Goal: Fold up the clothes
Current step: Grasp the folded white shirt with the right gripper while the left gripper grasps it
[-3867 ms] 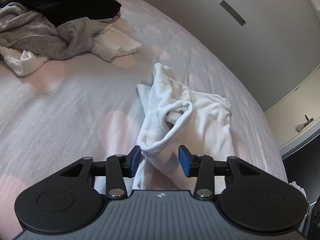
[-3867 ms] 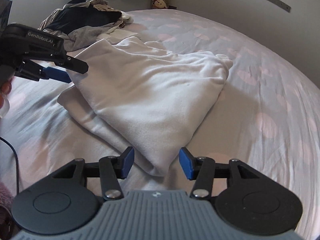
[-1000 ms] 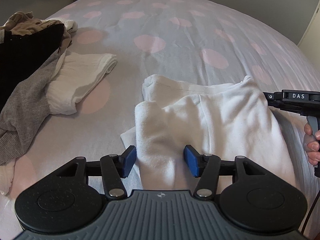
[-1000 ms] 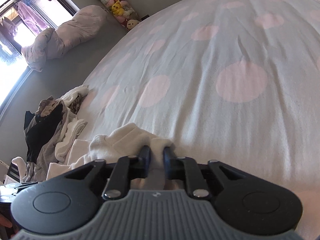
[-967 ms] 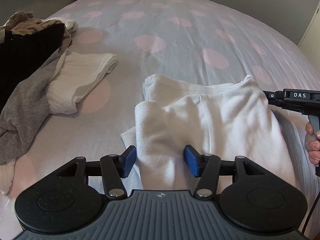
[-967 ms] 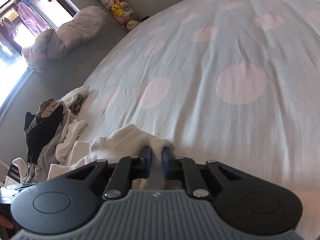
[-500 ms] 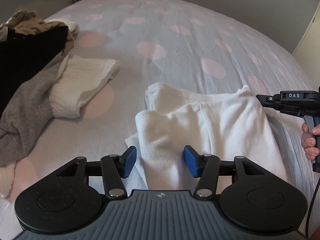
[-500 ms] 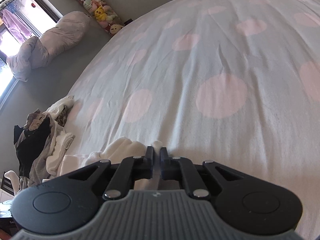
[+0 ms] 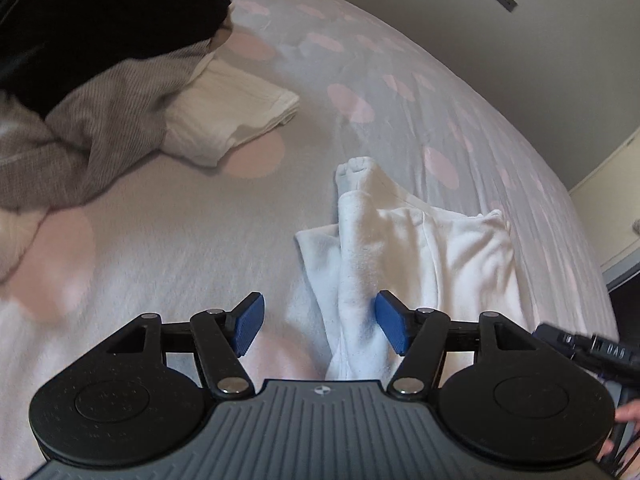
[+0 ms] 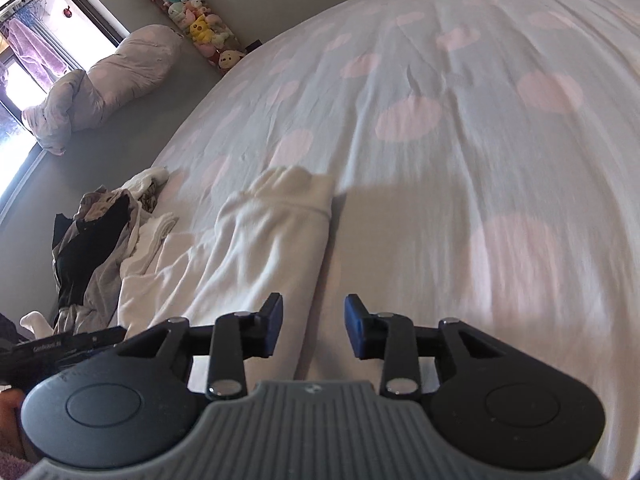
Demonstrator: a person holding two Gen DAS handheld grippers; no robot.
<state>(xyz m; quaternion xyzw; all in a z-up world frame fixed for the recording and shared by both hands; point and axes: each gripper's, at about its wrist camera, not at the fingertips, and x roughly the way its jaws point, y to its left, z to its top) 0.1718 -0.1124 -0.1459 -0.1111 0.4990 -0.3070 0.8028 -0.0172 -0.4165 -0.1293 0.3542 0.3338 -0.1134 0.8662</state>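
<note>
Bed: grey sheet [image 9: 168, 216] with pink dots is spread across both views, under a grey wall.
Pile at left: black garment [image 9: 100, 20] and grey ribbed knit [image 9: 92, 128] are heaped together; folded white cloth [image 9: 236, 116] lies against them.
White fleece garment [image 9: 420, 248]: laid flat on the sheet, right of the pile, partly folded, one cuffed sleeve stretched away.
Left gripper [image 9: 318, 324]: jaws parted and widening; a fold of the fleece lies between the blue pads, unpressed.
Right gripper [image 10: 314, 330]: jaws opening; the sleeve edge is seen below the gap, not pinched.
Sleeve cuff [image 10: 296, 188]: resting on the sheet.
Far corner: plush toys [image 10: 192, 20] are stacked beside a bundled duvet [image 10: 108, 84].
</note>
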